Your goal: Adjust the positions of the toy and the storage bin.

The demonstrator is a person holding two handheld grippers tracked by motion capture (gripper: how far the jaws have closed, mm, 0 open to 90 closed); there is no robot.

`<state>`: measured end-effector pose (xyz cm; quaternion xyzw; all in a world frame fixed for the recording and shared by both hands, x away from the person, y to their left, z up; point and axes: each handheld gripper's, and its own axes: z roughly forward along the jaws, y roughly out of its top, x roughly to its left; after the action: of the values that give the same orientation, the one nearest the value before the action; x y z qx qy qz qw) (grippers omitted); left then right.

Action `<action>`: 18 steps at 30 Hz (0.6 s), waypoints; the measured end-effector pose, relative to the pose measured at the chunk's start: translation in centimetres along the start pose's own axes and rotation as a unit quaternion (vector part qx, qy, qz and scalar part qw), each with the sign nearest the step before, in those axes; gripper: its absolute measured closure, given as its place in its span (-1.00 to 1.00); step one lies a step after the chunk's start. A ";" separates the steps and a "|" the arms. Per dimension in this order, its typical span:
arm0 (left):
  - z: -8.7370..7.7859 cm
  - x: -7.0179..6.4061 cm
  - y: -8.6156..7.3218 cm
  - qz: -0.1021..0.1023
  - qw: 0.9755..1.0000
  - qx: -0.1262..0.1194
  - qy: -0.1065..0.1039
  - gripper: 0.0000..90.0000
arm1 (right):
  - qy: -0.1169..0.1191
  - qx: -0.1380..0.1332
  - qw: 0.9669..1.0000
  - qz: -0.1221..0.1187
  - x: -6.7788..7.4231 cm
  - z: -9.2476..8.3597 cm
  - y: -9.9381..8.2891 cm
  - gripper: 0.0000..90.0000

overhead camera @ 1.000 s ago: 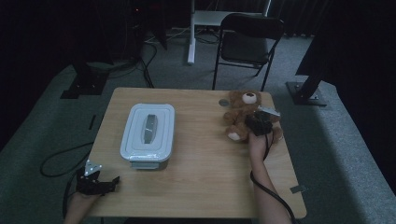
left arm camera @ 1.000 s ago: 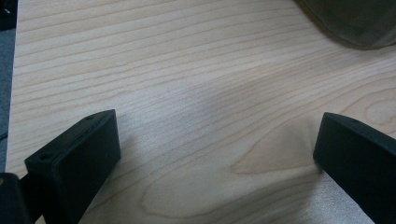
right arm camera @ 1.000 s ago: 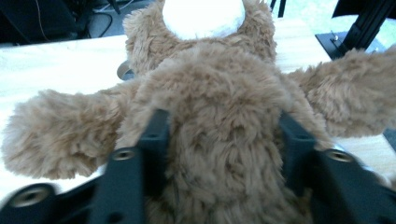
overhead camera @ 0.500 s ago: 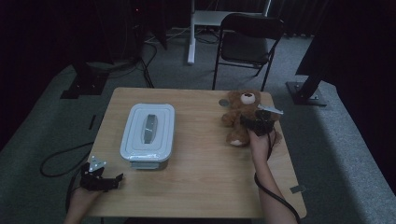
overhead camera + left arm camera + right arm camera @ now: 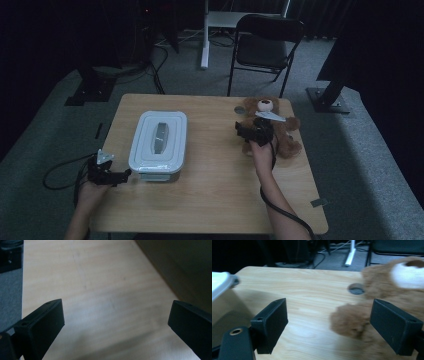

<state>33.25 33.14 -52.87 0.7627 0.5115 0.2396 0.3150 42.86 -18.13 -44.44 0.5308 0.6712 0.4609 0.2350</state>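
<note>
A brown teddy bear (image 5: 278,125) lies at the table's far right, its white muzzle (image 5: 407,275) and one paw (image 5: 349,321) close in the right gripper view. My right gripper (image 5: 243,131) hovers open at the bear's left side, one jaw over its body. A white lidded container (image 5: 159,142) with a grey handle sits left of centre. My left gripper (image 5: 123,175) stands open near the table's left front edge, just left of the container, with bare wood (image 5: 105,297) between its jaws.
A round cable hole (image 5: 356,289) is cut in the wooden table (image 5: 215,195) beside the bear's head. A black folding chair (image 5: 265,45) stands beyond the far edge. Cables trail on the grey carpet to the left.
My right gripper has shifted left, off the bear's middle to its left side. My left gripper has crept forward and right, toward the container's near corner.
</note>
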 end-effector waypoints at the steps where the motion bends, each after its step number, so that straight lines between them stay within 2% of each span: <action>1: 0.2 0.1 0.3 0.002 1.000 0.000 -0.003 -0.97 | 0.009 -0.002 1.000 -0.001 0.5 0.1 0.0 -0.69; 5: 0.9 0.7 1.3 0.005 1.000 -0.003 -0.002 -0.97 | 0.028 -0.006 0.999 -0.020 3.1 0.7 -0.5 -0.69; 9: 1.3 1.2 2.3 0.001 1.000 -0.010 0.000 -0.97 | 0.060 0.021 0.997 -0.038 5.6 2.1 -1.2 -0.69; 10: 1.3 1.2 2.3 0.001 1.000 -0.010 0.000 -0.97 | 0.060 0.021 0.997 -0.038 5.6 2.1 -1.2 -0.69; 13: 1.7 1.5 3.1 0.008 1.000 -0.007 0.000 -0.97 | 0.073 0.038 0.996 -0.045 7.3 3.4 -2.0 -0.69; 18: 2.0 1.7 4.3 0.011 1.000 -0.021 -0.004 -0.97 | 0.087 0.060 0.994 -0.041 8.9 5.6 -3.3 -0.69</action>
<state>37.89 33.04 -51.05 0.7625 0.4966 0.2511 0.3302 42.81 -7.86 -48.33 0.4744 0.7365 0.4540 0.1622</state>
